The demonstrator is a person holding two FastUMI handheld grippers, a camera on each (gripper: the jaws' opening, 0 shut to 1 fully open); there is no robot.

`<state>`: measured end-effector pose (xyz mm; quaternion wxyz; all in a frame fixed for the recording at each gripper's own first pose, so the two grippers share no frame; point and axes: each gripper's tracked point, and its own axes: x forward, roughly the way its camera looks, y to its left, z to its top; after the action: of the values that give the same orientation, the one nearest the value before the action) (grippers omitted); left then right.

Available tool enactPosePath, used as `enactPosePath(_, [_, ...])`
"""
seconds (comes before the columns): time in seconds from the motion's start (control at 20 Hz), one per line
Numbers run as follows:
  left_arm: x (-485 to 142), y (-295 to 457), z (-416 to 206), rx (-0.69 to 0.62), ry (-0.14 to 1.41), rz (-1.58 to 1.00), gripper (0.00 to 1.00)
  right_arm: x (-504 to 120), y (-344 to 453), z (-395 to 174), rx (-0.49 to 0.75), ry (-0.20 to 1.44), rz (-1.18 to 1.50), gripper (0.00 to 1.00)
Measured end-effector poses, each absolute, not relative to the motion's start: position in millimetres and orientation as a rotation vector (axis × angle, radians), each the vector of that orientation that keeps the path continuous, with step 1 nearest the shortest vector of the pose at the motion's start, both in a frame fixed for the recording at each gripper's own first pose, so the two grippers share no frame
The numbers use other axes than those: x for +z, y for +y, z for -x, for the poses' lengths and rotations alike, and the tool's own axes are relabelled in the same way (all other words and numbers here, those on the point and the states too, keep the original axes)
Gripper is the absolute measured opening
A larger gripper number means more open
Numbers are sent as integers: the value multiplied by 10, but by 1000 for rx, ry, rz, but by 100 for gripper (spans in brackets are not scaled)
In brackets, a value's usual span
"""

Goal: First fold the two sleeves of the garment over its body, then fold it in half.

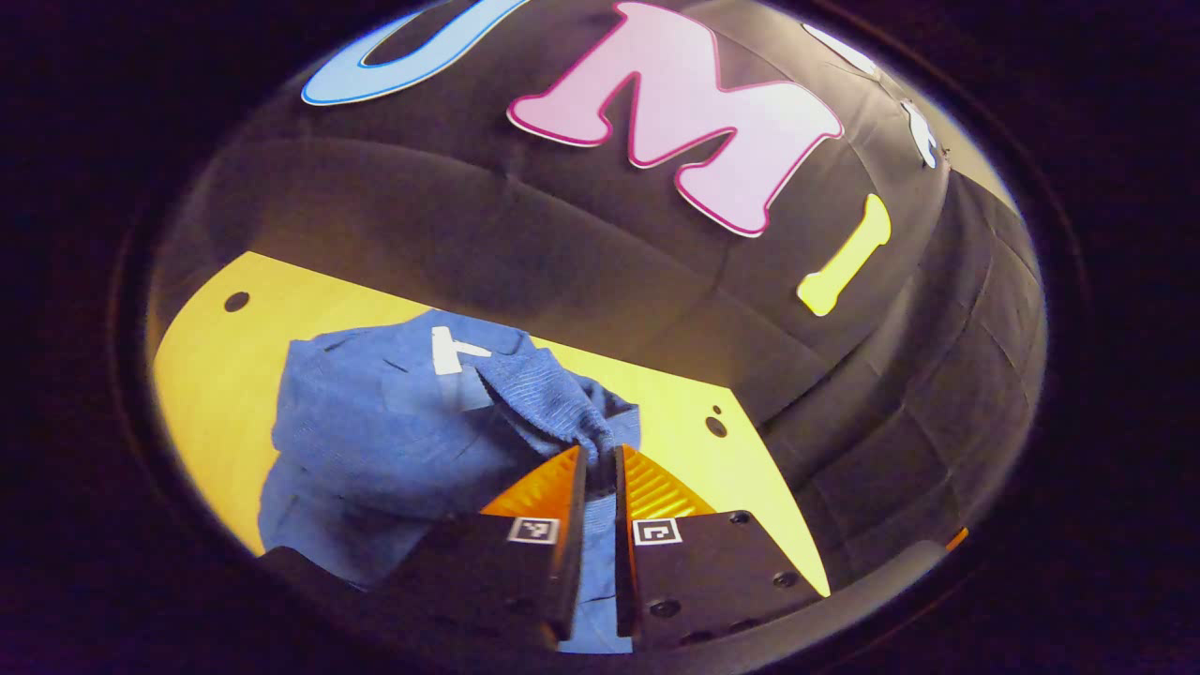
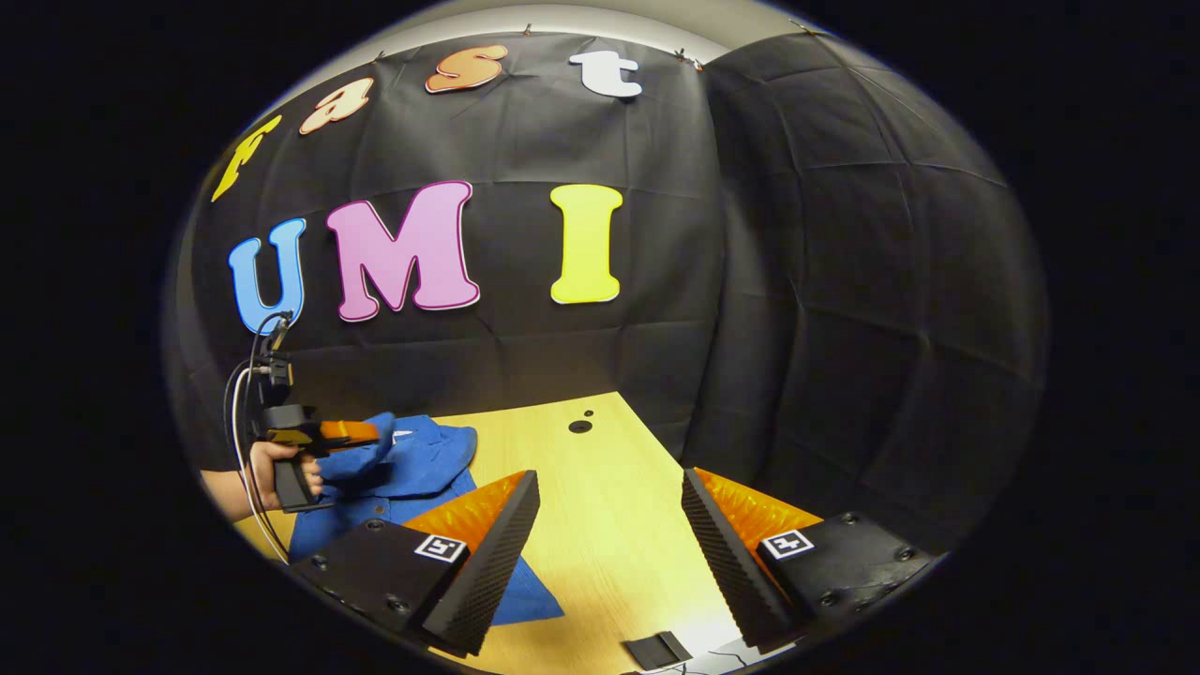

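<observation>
You've got the left gripper pinched nearly closed on a fold of the blue garment, and it looks like a sleeve with its ribbed cuff bunched just past your fingertips. The cloth runs right down between the two orange fingers, so the hold looks good. The garment itself lies on the yellow table, toward its far left part in the right gripper view, with a white tag showing near the collar. From that same view your left hand carries the sleeve up off the table and over the body, so I'd call this the first step, the sleeve fold, in mid-carry. Your right gripper hangs wide open over bare table, holding nothing, with the garment's near corner by its left finger. Next you'll want to lay that sleeve flat across the body, let go cleanly, then go for the other sleeve.
</observation>
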<state>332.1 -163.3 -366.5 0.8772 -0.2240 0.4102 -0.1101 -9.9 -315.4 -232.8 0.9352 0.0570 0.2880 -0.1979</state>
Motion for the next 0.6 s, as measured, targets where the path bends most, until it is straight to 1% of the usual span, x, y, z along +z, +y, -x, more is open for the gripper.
enactPosePath(0.05, [-3683, -1754, -3325, -240, 860, 483, 35, -2381, -3161, 123, -398, 598, -123, 98])
enactPosePath(0.15, [-3731, -1825, -3335, -215, 853, 499, 87, -2463, -3165, 146, -385, 605, -132, 98])
enactPosePath(0.2, [-3708, -1741, -3285, -192, 833, 496, 85, -2500, -3144, 137, -373, 605, -140, 98])
enactPosePath(0.35, [-3599, -1398, -2980, -109, 786, 467, 85, -2671, -2993, 102, -322, 624, -154, 98])
enactPosePath(0.5, [-3518, -854, -2403, 17, 786, 392, 84, -2916, -2723, 79, -260, 670, -178, 98])
enactPosePath(0.6, [-3505, -540, -1910, 62, 808, 338, 84, -3181, -2513, 107, -206, 727, -193, 98])
